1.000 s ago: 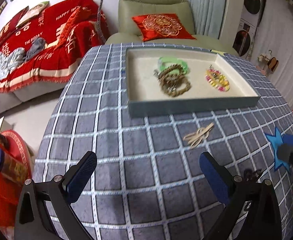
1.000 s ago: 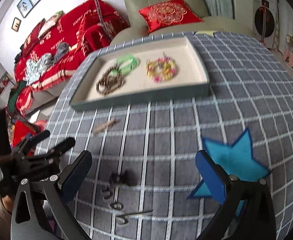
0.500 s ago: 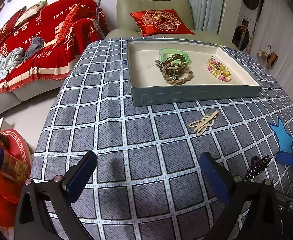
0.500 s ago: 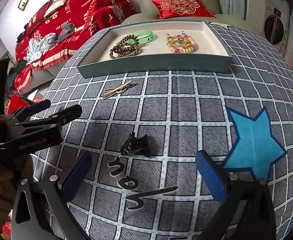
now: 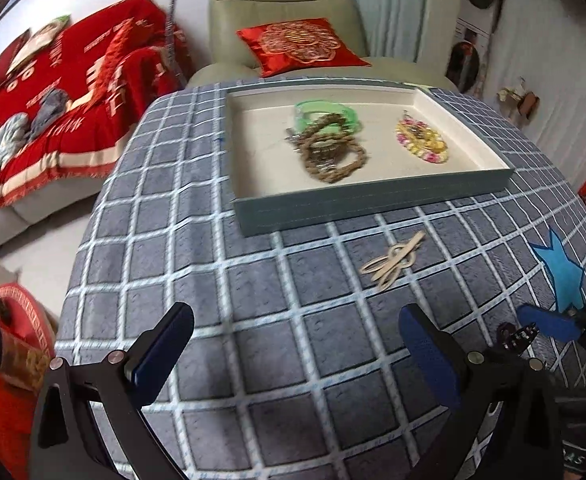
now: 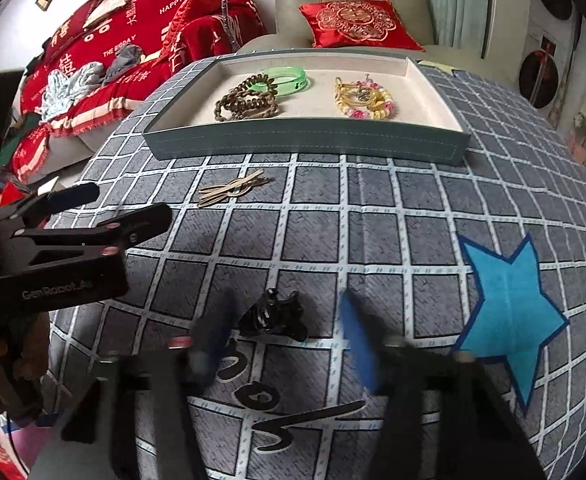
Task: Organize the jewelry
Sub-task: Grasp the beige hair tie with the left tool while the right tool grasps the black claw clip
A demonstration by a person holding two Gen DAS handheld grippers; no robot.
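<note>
A black claw hair clip (image 6: 273,316) lies on the grey checked tablecloth. My right gripper (image 6: 285,344) is lowered over it, its jaws closing with the clip between them; a gap still shows on each side of the clip. In the left wrist view the clip (image 5: 517,336) sits beside a blue pad of the right gripper (image 5: 545,324). My left gripper (image 5: 293,320) hovers open over bare cloth, holding nothing. Beige hairpins (image 6: 229,190) lie in front of the grey tray (image 6: 305,140), which holds a green bangle (image 6: 289,78), brown coil ties (image 6: 245,102) and a yellow-pink bead bracelet (image 6: 365,98).
A blue star patch (image 6: 509,308) marks the cloth to the right of the clip. The left gripper (image 6: 93,216) reaches in from the left of the right wrist view. A green armchair with a red cushion (image 5: 301,46) stands behind the table, and a red-covered sofa (image 5: 53,96) is at left.
The right gripper came down over the black clip and its jaws have narrowed around it. The left gripper has stayed in place, open, with a slight roll.
</note>
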